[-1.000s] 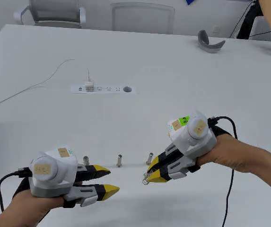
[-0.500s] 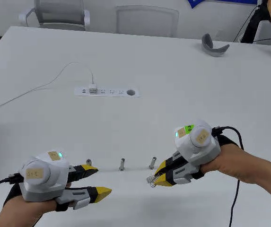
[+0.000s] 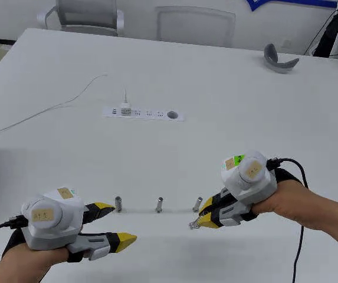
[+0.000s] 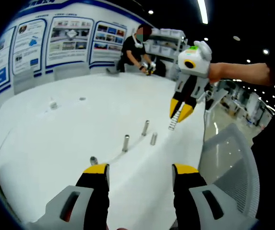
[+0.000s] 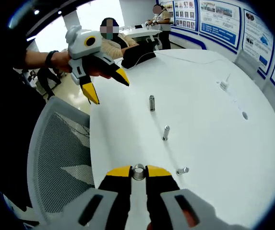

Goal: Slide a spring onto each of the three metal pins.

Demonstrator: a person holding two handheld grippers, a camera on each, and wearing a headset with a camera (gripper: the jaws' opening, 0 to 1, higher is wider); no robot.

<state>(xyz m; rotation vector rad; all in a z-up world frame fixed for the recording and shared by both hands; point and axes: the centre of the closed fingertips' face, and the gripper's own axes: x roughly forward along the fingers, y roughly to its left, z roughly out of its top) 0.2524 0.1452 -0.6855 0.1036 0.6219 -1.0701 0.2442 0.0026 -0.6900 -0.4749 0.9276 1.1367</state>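
Spring (image 3: 194, 224): you hold it in the right tool (image 3: 204, 216), whose jaws are shut on its upper end, so the free end hangs from the yellow tips just above the tabletop (image 3: 227, 100). The right gripper view looks straight down its bore, between the closed jaws. The right pin (image 3: 197, 204) stands just beside the tool tips and is bare, and it seems to lean slightly. The middle pin (image 3: 159, 204) beyond it is also bare, while the left pin (image 3: 118, 204) already carries a fitted coil (image 5: 151, 101). This appears to be the second of three fittings. For the next move, centre the bore over the right pin's top, match its lean, and lower the spring before releasing it. The left tool (image 3: 118, 223) hovers open and empty near the left pin.
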